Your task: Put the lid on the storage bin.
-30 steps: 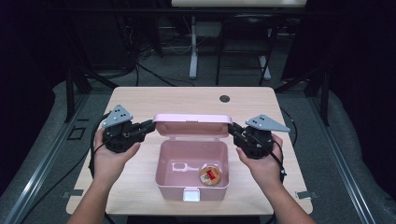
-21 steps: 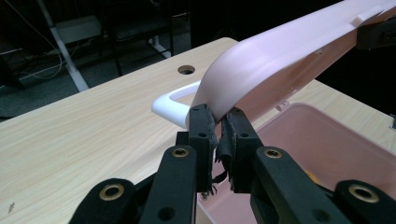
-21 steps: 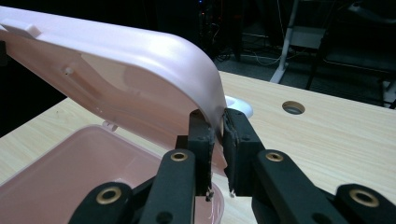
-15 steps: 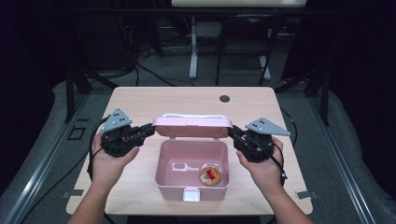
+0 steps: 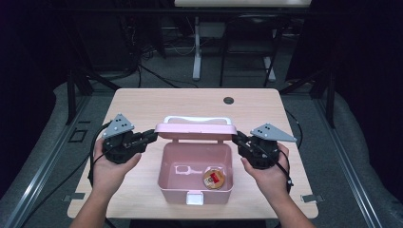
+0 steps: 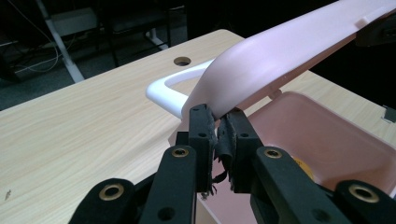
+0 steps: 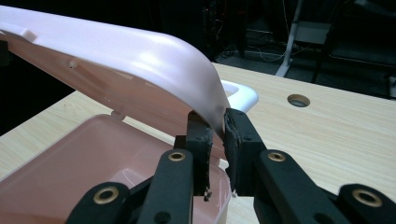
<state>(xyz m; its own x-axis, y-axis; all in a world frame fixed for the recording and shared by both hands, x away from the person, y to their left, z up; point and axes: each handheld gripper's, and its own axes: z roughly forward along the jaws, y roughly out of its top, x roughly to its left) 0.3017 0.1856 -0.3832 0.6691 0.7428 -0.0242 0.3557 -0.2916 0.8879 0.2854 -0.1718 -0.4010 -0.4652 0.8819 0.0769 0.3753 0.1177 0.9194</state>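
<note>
Fingers point(image 6: 204, 130) left: clamp lid point(image 5: 196, 130) corner | fingers point(image 7: 238, 133) right: clamp opposite corner | lid raised

My overhead cam sits above my side, looking forward and down over the whole worktop point(image 5: 142, 102). The two tong cams ride close in, each looking along its tongs from opposite ends, and both catch the same pink lid point(image 6: 289, 60) and worktop hole point(image 7: 299, 100).
</note>
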